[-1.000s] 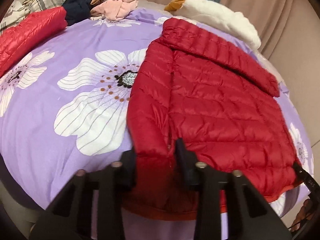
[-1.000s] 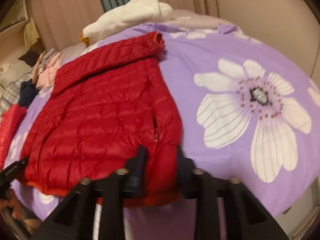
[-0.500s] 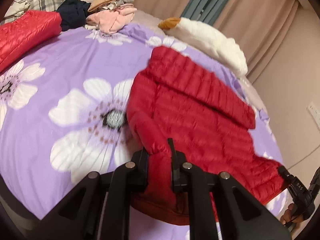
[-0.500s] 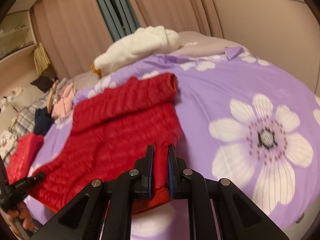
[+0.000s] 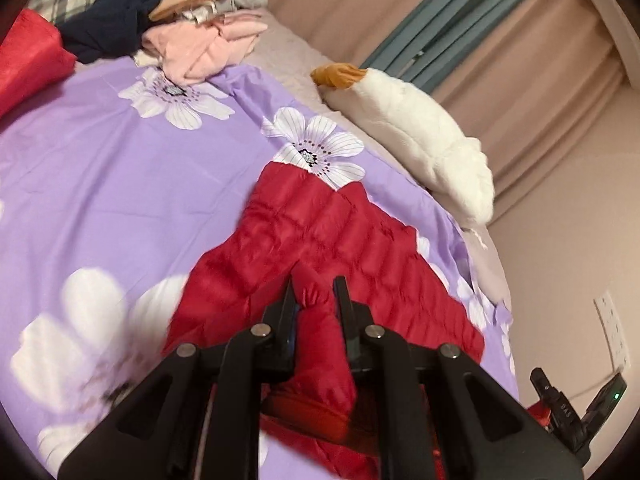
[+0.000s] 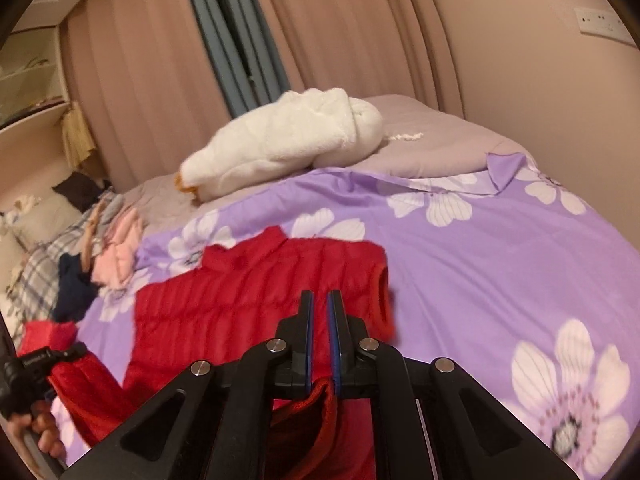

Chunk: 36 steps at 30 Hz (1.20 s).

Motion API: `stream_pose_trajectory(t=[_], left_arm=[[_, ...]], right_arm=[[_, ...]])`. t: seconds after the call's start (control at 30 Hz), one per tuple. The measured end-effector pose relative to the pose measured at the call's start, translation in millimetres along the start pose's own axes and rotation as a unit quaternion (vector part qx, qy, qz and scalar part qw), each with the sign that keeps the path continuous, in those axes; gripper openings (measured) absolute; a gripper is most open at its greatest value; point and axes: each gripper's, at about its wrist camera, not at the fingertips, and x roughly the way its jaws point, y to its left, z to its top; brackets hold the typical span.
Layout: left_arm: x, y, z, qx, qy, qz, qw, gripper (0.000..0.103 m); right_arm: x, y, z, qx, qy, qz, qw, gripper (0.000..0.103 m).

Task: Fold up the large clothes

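Observation:
A red quilted down jacket lies on the purple flowered bedspread, its near end lifted off the bed. My left gripper is shut on a puffy fold of the jacket's lower corner. In the right wrist view the jacket hangs between both grippers. My right gripper has its jaws closing narrowly, with the red hem pinched low between its blue pads. The left gripper, with a hand under it, holds the other corner at the far left. The right gripper shows at the left wrist view's bottom right.
A white plush toy lies at the head of the bed near the curtains. A pile of pink, navy and plaid clothes and a second red jacket sit at the bed's far side. A wall runs close along the bed.
Both grippers closed on the jacket's bottom corners and rose, moving forward toward its collar. The lower half of the jacket has lifted off the bed and come with them.

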Motion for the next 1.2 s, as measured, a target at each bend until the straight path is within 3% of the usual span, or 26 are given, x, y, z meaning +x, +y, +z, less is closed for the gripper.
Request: stream_pose_trajectory(t=[0.1,0.17,0.3,0.4,0.53,0.67,0.7,0.73,0.77,0.8,0.83,0.87,0.9,1.07,1.2], left_arm=[[30,-14,17,0.025,-0.023,0.019,0.9992,0.014],[57,-21,31,0.039,-0.037,0.051,0.9972,0.014],[103,-13,48,0.046,-0.027,0.091,0.9944,0.016],[131,-1,40,0.066,-0.019,0.128,0.9894,0.018],[144,25,36,0.032,-0.021,0.102,0.994,0.024],[147,33,33,0.011,-0.017,0.094,0.9954,0.032],[139,32,34,0.014,-0.017,0.092,0.9956,0.045],[134,29,35,0.018,-0.012,0.094,0.9954,0.065],[123,27,37,0.027,-0.003,0.1,0.9946,0.075],[116,25,37,0.034,0.001,0.1,0.9944,0.084],[101,27,37,0.044,0.0,0.09,0.995,0.084],[87,30,36,0.046,-0.007,0.078,0.9959,0.084],[74,33,34,0.043,-0.014,0.07,0.9965,0.085],[38,41,13,0.064,0.025,0.012,0.9976,0.091],[40,38,-9,0.096,0.033,0.047,0.9937,0.091]], right_arm=[[29,-2,16,0.007,-0.004,-0.005,1.0,0.007],[58,-2,24,0.002,0.003,-0.029,1.0,0.002],[103,-8,25,0.008,0.035,-0.043,0.998,0.002],[132,-13,11,0.026,0.053,-0.051,0.997,0.002],[157,-7,-8,0.007,0.063,-0.077,0.995,0.002],[155,-12,-5,0.022,0.071,-0.06,0.995,0.003],[150,-14,-2,0.021,0.077,-0.056,0.995,0.005],[146,-14,1,0.016,0.082,-0.055,0.995,0.009],[140,-12,3,0.008,0.084,-0.053,0.995,0.021],[127,-11,4,-0.004,0.081,-0.048,0.996,0.042],[124,-11,4,-0.009,0.077,-0.042,0.996,0.054],[108,-11,3,-0.013,0.069,-0.034,0.997,0.073],[96,-13,2,-0.009,0.062,-0.03,0.998,0.079],[59,-33,-1,0.049,0.074,0.038,0.995,0.081],[51,-34,-16,0.015,0.105,0.011,0.994,0.082]])
